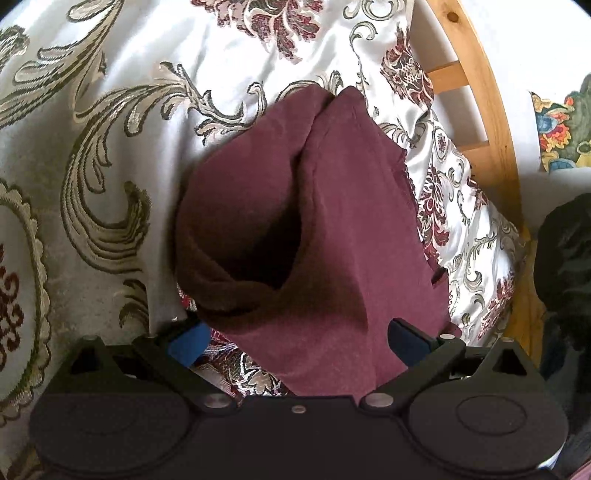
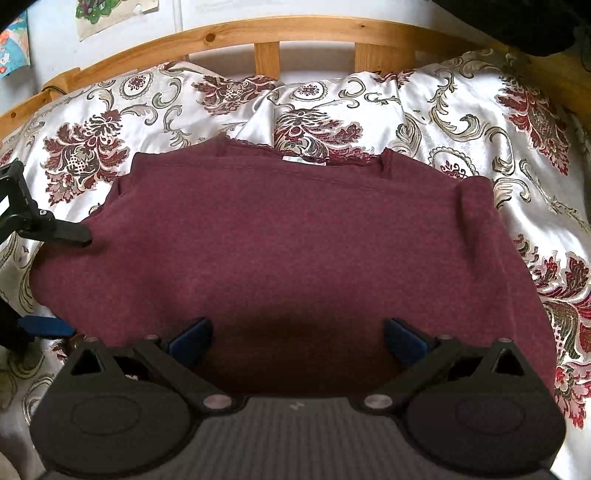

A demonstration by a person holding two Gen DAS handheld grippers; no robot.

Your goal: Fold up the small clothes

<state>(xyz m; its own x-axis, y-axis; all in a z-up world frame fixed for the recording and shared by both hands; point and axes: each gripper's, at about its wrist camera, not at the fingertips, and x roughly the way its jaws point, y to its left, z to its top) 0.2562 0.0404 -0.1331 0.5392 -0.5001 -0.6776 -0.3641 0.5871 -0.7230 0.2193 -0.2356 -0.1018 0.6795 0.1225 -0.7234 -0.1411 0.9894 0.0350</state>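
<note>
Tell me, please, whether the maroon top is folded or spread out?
Partly folded: the maroon top shows stacked layers near its neckline; left wrist view shows a doubled-over edge.

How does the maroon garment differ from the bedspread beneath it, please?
The maroon garment is one plain dark colour; the bedspread is pale and shiny with red flowers and olive scrolls. The garment is small and lies wholly on the bedspread, which spreads past it to the wooden bed frame. The garment's near edge looks folded over; the bedspread is only rumpled. Both are soft cloth.

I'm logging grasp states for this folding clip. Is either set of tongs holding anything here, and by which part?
Nothing is held. Both the left tongs and right tongs stand open over the maroon garment.
</note>
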